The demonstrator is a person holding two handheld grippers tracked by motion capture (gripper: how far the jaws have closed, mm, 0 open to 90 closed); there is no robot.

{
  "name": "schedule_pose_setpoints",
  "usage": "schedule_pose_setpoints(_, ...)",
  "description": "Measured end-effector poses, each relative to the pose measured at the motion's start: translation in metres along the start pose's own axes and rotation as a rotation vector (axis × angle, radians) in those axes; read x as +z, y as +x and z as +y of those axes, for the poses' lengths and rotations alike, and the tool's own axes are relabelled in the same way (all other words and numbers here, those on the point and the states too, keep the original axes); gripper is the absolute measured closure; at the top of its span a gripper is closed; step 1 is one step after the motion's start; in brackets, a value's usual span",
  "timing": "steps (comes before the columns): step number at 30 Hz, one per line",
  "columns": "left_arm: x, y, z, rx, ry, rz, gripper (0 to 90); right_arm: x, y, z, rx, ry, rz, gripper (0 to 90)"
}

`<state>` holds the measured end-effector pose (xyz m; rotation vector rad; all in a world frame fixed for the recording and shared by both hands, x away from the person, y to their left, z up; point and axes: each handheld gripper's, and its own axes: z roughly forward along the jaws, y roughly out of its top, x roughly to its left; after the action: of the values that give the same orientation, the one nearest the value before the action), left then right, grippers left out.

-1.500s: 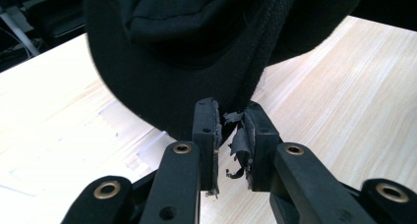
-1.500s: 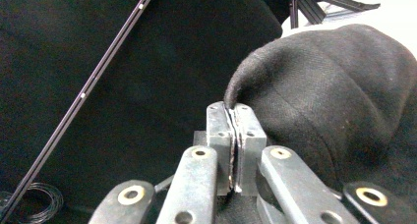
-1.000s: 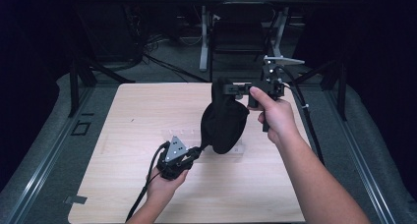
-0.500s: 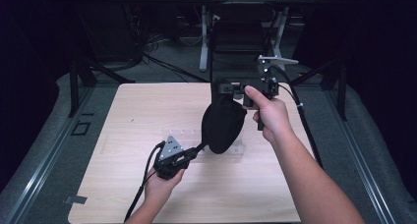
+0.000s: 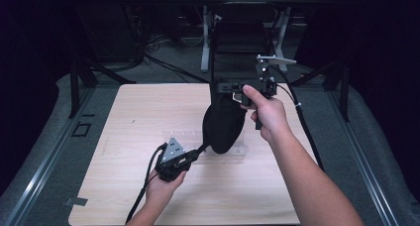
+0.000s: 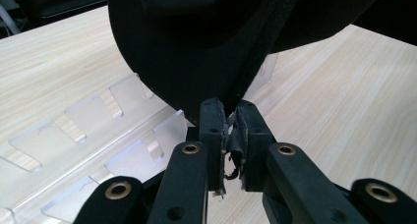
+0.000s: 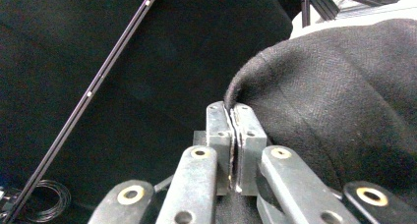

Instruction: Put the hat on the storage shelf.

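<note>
Fabric hung between your two tongs: the black woven cloth cap [image 5: 224, 127] was lifted above the pale wooden table [image 5: 129, 117]. Your right tongs [image 5: 236, 90] were clenched on its upper edge, and your left tongs [image 5: 200, 149] were clamped on its lower rim. Under the cap, a clear plastic slotted rack [image 6: 93, 135] lay flat on the table.

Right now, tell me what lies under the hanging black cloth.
A clear plastic rack lies on the table under the black cloth. The cloth covers the rack's far part.
</note>
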<state>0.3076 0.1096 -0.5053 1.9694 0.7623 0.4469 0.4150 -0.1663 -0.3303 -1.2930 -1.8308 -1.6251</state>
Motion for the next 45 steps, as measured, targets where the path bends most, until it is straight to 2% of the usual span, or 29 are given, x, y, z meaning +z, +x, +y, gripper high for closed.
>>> schedule_pose_setpoints(5,-0.002,-0.002,0.004,0.004,-0.028,-0.005,74.6,0.004,0.0,0.0,0.003,-0.002,0.01,87.7)
schedule_pose_setpoints(7,-0.001,-0.003,0.006,0.02,-0.018,0.009,72.4,0.006,0.001,0.0,0.005,0.002,0.009,87.7)
schedule_pose_setpoints(8,0.0,-0.005,0.008,0.042,-0.007,0.025,72.1,0.007,0.001,0.0,0.003,-0.001,0.01,87.6)
schedule_pose_setpoints(12,0.005,-0.008,0.008,0.098,0.02,0.056,79.7,0.009,0.001,0.0,0.005,0.003,0.012,87.7)
schedule_pose_setpoints(17,0.005,-0.007,0.007,0.105,0.024,0.058,82.5,0.011,0.002,0.001,0.0,0.013,0.013,87.3)
schedule_pose_setpoints(23,0.004,-0.008,0.005,0.118,0.034,0.068,83.3,0.014,0.008,0.0,-0.027,0.027,0.009,84.8)
schedule_pose_setpoints(26,0.003,-0.007,0.004,0.115,0.034,0.067,83.4,0.011,0.011,0.001,-0.031,-0.007,0.021,81.0)
schedule_pose_setpoints(30,0.003,-0.004,0.001,0.095,0.041,0.072,84.2,0.001,0.015,0.003,-0.059,-0.017,-0.007,80.5)
schedule_pose_setpoints(34,0.003,-0.004,-0.005,0.103,0.049,0.088,84.6,-0.009,0.017,0.004,-0.08,-0.024,-0.025,80.2)
schedule_pose_setpoints(39,0.003,-0.001,-0.011,0.093,0.059,0.085,84.5,-0.019,0.016,0.001,-0.106,-0.022,-0.066,77.3)
schedule_pose_setpoints(42,0.003,0.001,-0.015,0.075,0.063,0.081,84.4,-0.025,0.014,-0.001,-0.112,-0.032,-0.084,77.0)
schedule_pose_setpoints(45,0.005,0.006,-0.022,0.031,0.075,0.062,84.3,-0.032,0.012,-0.002,-0.109,-0.045,-0.089,76.6)
